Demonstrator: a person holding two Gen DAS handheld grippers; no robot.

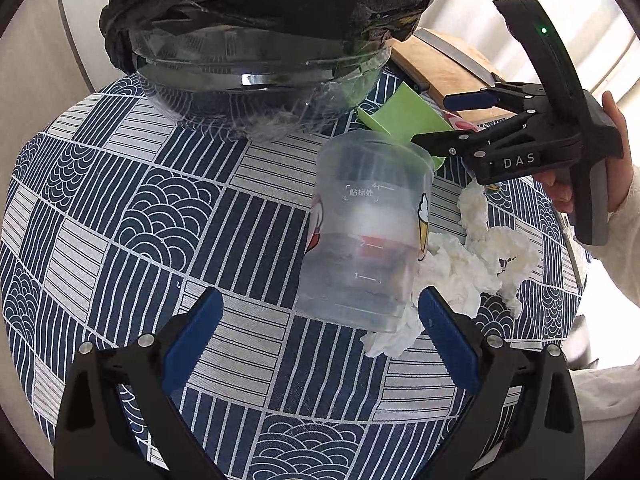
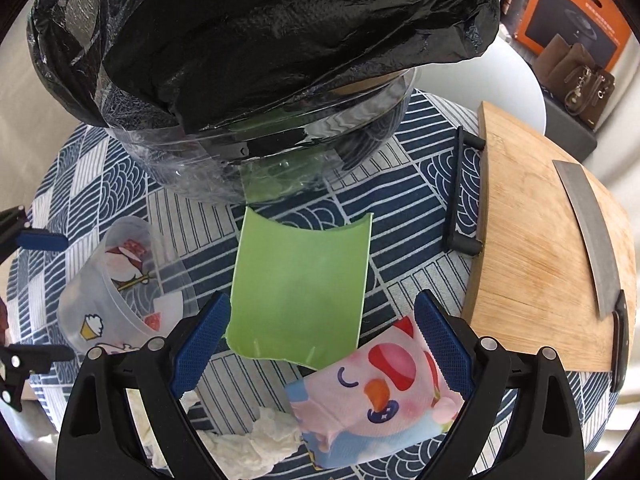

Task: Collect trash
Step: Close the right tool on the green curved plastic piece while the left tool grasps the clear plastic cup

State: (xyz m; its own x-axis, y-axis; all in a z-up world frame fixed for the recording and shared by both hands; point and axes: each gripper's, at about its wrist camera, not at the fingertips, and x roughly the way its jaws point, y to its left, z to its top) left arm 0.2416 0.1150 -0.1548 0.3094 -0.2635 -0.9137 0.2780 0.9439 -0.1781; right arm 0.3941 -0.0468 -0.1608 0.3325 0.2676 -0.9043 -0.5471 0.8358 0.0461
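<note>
A clear plastic cup (image 1: 366, 232) with printed marks lies on its side on the patterned tablecloth, between and just beyond my left gripper's (image 1: 320, 322) open fingers. Crumpled white tissue (image 1: 476, 260) lies to its right. A clear bin lined with a black bag (image 1: 260, 40) stands at the back. My right gripper (image 2: 322, 324) is open over a green curved plastic piece (image 2: 300, 288) and a pink cartoon wrapper (image 2: 380, 392). The cup (image 2: 116, 280) and tissue (image 2: 248, 448) also show in the right wrist view, as does the bin (image 2: 260, 60).
A wooden cutting board (image 2: 540, 248) with a cleaver (image 2: 588, 236) lies at the right, with a black stand (image 2: 460, 192) beside it. The blue-white tablecloth (image 1: 140, 220) covers the round table. An orange box and brown bag (image 2: 576, 52) are beyond.
</note>
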